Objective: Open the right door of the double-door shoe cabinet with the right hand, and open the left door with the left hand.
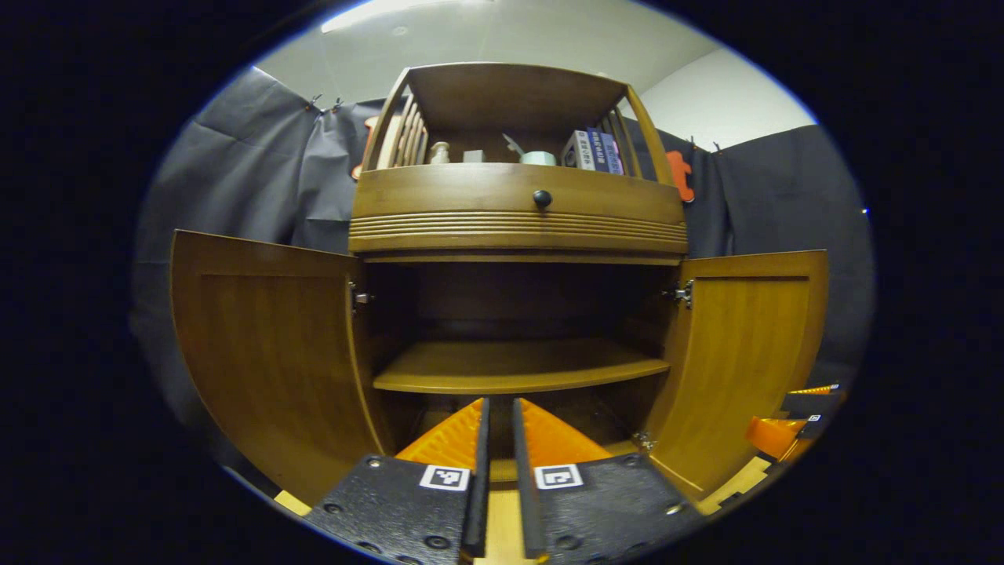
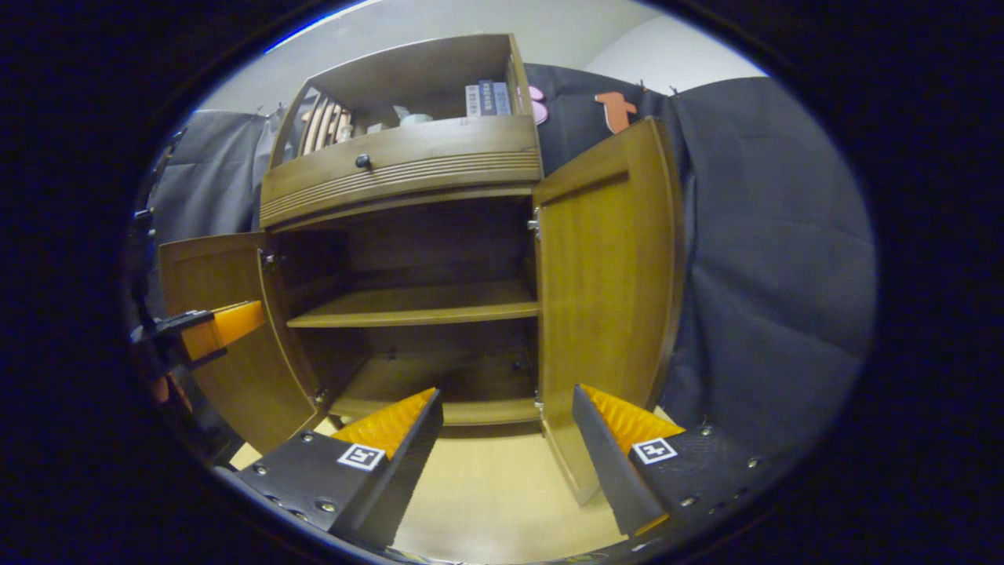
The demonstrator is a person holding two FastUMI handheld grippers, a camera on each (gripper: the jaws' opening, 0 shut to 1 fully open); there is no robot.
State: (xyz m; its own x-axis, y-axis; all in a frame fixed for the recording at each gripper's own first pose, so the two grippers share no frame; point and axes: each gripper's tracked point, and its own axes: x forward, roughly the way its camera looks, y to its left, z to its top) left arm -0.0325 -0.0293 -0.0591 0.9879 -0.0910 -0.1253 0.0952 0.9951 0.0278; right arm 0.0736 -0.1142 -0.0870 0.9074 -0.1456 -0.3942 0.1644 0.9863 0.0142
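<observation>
Both doors of the shoe cabinet (image 1: 518,212) stand swung wide: the left door (image 1: 267,353) lies left of the left gripper (image 1: 500,424), whose fingers are almost closed and empty, while the right door (image 2: 608,290) stands upright, its lower edge between the widely parted, empty fingers of the right gripper (image 2: 506,424), the nearer one; likely only withdrawal remains

left black-and-orange two-finger gripper (image 1: 498,439): fingers nearly together, narrow gap, gripping nothing | right black-and-orange two-finger gripper (image 2: 506,428): fingers spread wide, nothing between em
</observation>
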